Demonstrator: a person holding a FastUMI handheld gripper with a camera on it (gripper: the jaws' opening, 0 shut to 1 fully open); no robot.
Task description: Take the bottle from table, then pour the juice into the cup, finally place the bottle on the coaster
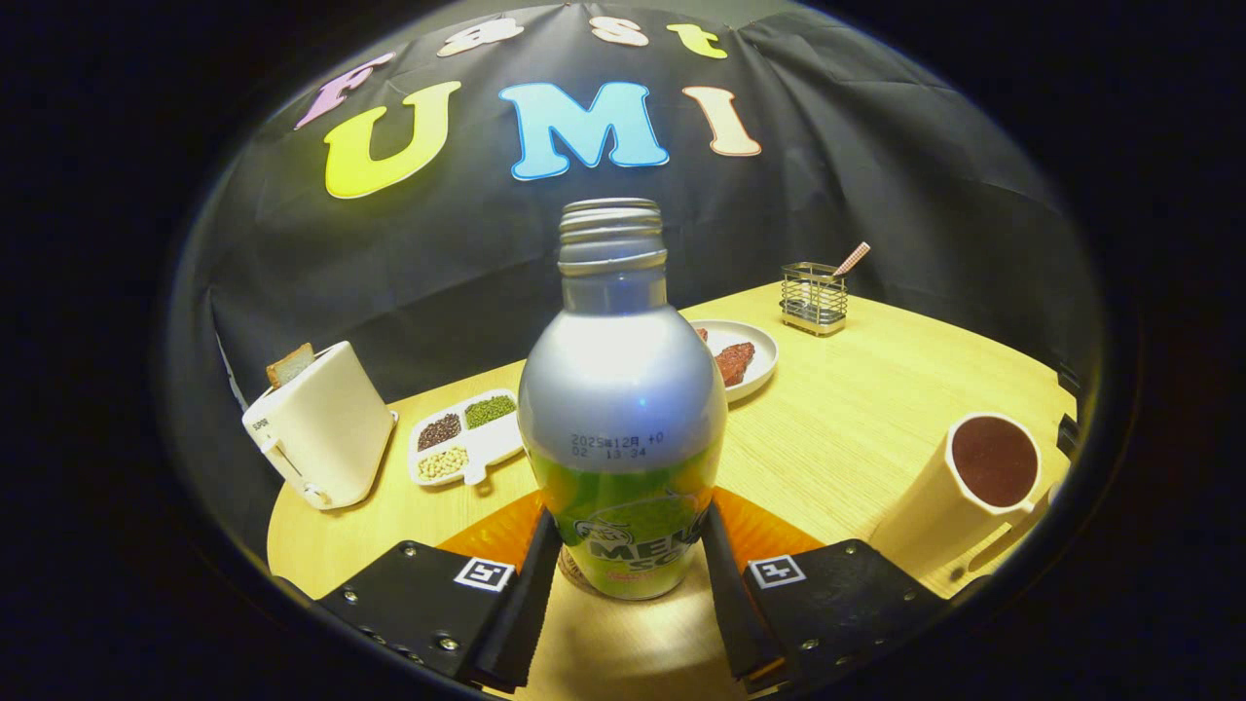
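Observation:
A silver and green bottle (620,419) with an uncapped threaded neck stands upright between my two black fingers (531,594). Both fingers press on its lower green label, so my gripper (628,584) is shut on the bottle. Behind and under the bottle's base lies an orange coaster (492,535); I cannot tell whether the bottle rests on it or hangs just above. A cream cup (964,487) with dark liquid inside stands to the right of the fingers, near the table's edge.
On the wooden table (857,409) stand a cream toaster (321,428) with a bread slice at the far left, a white divided tray (467,433) of beans, a white plate (750,355) with food behind the bottle, and a wire holder (814,297) at the back.

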